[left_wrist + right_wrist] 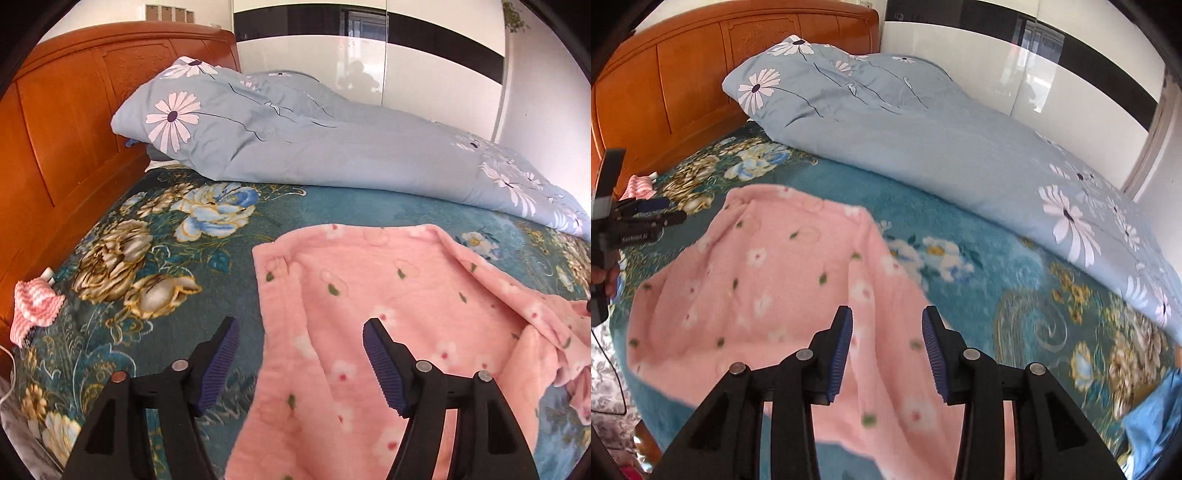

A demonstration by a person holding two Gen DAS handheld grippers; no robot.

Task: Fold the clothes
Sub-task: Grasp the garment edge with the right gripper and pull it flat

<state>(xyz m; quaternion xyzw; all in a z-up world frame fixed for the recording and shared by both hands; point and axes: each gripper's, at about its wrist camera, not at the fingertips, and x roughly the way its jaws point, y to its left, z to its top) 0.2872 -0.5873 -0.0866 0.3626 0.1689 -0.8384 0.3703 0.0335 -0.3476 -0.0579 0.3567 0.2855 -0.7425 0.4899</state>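
Seeing left gripper (301, 326) fingers spread, empty, straddling left edge of pink garment (388, 314). Only right view showing right gripper (886, 317) released above garment, plus blue cloth (1152, 417) lower right. Garment lying on teal blanket (155, 236), long axis running lower-to-upper frame. Quilt (295, 136) sitting behind.

Bed (332, 206) covered in a teal floral blanket (1015, 266), backed by a wooden headboard (66, 122). Across the far side, a rumpled light-blue quilt (314, 147) with white daisies, reaching from near the headboard toward the right. In the near middle, a pink flowered garment (369, 314) spread on the blanket, creased along its right edge. By the headboard at left, a small pink-and-white striped knit (35, 306). At the near right corner, a bit of blue cloth (1152, 417).
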